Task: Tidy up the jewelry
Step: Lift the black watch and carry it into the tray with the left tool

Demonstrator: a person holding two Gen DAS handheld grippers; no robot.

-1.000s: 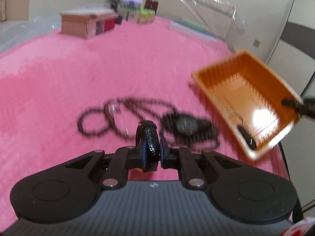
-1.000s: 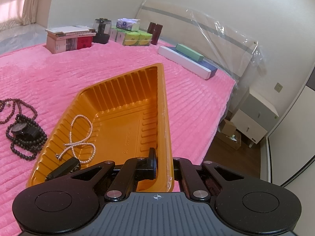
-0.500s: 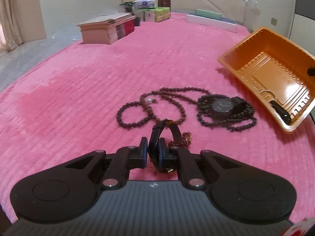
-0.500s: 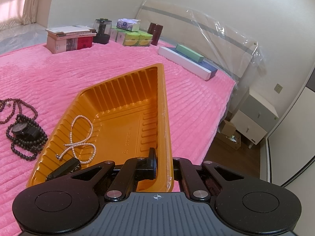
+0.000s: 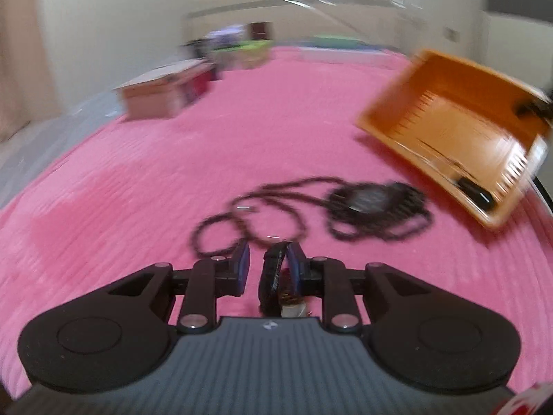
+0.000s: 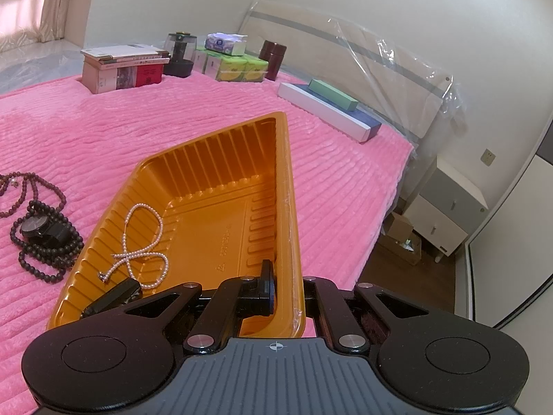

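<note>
A pink ribbed plush bed cover (image 6: 214,110) carries everything. On it the glossy orange ribbed plastic tray (image 6: 221,186) is tipped up by its near rim, which the right tongs (image 6: 287,297) clench, probably so its mouth faces the jewelry; a white pearl strand (image 6: 141,242) and a small black bar-shaped piece (image 6: 112,297) already lie inside. A long dark wooden bead strand (image 5: 345,207) is on the cover left of the tray, a black watch (image 6: 41,228) on its coils. The left tongs (image 5: 266,266) have just been opening: half a second ago they pinched a black strap bracelet (image 5: 273,276); now it leans on one pad only, released, and the view is blurred.
</note>
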